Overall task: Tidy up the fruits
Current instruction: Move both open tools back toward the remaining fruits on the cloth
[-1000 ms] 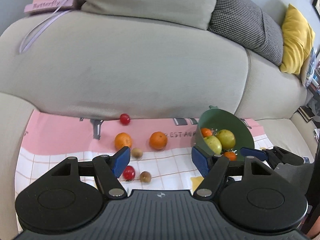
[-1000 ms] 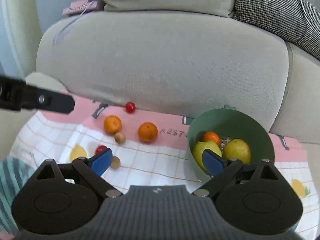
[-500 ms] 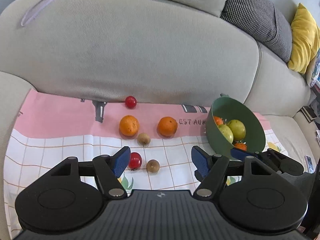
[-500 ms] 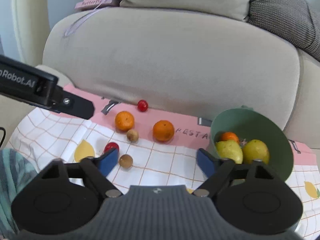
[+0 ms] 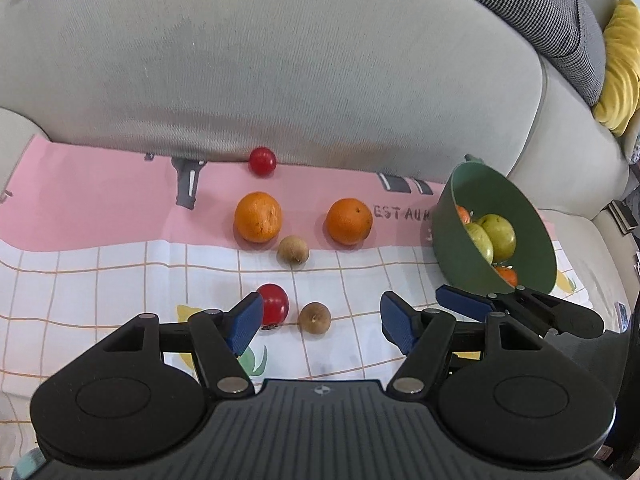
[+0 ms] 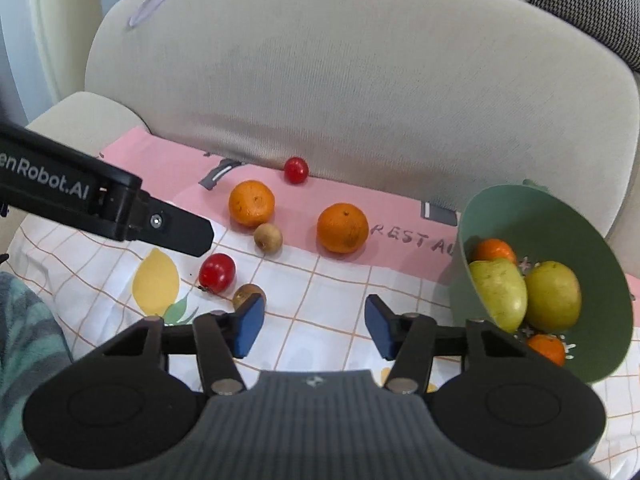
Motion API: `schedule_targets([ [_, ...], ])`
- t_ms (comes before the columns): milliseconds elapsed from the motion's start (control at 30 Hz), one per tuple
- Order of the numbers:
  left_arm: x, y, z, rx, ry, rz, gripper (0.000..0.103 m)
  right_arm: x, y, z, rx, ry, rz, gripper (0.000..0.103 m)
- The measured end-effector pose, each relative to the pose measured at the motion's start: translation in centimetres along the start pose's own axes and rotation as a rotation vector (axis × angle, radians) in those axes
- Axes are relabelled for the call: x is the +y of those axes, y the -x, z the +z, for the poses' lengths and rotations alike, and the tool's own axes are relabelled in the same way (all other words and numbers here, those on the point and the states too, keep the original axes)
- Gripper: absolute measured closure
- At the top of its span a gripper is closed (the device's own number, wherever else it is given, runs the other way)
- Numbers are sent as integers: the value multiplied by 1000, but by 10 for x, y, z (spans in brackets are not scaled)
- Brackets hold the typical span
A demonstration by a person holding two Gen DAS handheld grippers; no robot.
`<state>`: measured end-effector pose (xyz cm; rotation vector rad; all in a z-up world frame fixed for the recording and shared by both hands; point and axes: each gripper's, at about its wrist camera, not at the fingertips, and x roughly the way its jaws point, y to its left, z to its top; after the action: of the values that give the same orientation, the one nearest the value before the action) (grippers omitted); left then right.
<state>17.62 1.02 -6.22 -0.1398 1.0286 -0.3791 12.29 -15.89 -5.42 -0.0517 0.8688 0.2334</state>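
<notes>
Two oranges (image 5: 258, 217) (image 5: 349, 221), two red tomatoes (image 5: 262, 161) (image 5: 273, 304) and two small brown fruits (image 5: 293, 250) (image 5: 315, 317) lie loose on a pink-and-white checked cloth (image 5: 100, 264). A green bowl (image 5: 536, 256), tilted on the right, holds green apples (image 5: 498, 236) and oranges. My left gripper (image 5: 320, 322) hovers open over the near tomato and near brown fruit, its jaws closing slightly, nothing between them. My right gripper (image 6: 315, 322) is closing on empty air just left of the bowl (image 6: 560, 232), beside the near brown fruit (image 6: 248, 294).
The cloth covers a beige sofa seat, with the backrest (image 5: 300, 60) rising right behind the fruits. A houndstooth cushion (image 5: 548, 12) and a yellow cushion (image 5: 620, 60) sit at the far right. A striped teal sleeve (image 6: 24, 340) shows at the lower left.
Both grippers have come down and closer to the fruits on the cloth. The right gripper's jaws have narrowed a good deal; the left's hardly at all.
</notes>
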Motion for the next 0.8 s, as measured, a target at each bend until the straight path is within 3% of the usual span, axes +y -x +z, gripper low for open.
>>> schedule_targets([
  [267, 10, -25, 0, 52, 6, 5, 27, -1, -23, -1, 28, 13, 29, 58],
  [800, 28, -59, 46, -16, 36, 41, 27, -17, -70, 42, -19, 15, -11, 58],
])
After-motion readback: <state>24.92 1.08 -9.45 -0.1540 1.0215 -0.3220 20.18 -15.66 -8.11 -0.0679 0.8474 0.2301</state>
